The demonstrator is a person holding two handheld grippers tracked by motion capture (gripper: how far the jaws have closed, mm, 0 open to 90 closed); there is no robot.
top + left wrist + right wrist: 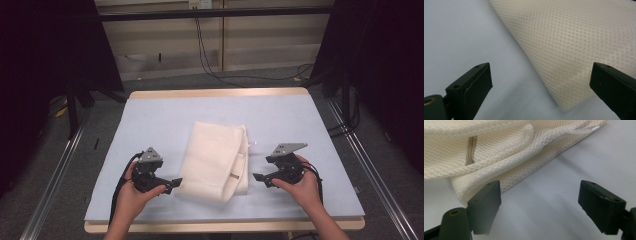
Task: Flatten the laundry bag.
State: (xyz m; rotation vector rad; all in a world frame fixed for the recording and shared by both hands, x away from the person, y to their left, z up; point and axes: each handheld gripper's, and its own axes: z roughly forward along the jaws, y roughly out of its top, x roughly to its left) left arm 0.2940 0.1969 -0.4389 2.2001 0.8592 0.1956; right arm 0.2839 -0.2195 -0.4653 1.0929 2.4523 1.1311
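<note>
A folded cream mesh cloth (216,159) lies in the middle of the pale blue table cover (150,120). My left gripper (173,184) is open at the cloth's near left corner, jaws pointing right. In the left gripper view, that gripper (541,87) has the cloth's corner (564,57) just ahead between its wide jaws. My right gripper (260,178) is open at the cloth's near right edge, jaws pointing left. In the right gripper view, that gripper (540,202) faces the layered mesh edge (506,157), where a zipper (471,150) and a white tag (586,129) show. Neither gripper holds anything.
The table's wooden edge (220,93) runs along the far side, and bare blue cover surrounds the cloth. Black cables (210,60) lie on the floor beyond. Metal rails (55,170) flank the table on both sides.
</note>
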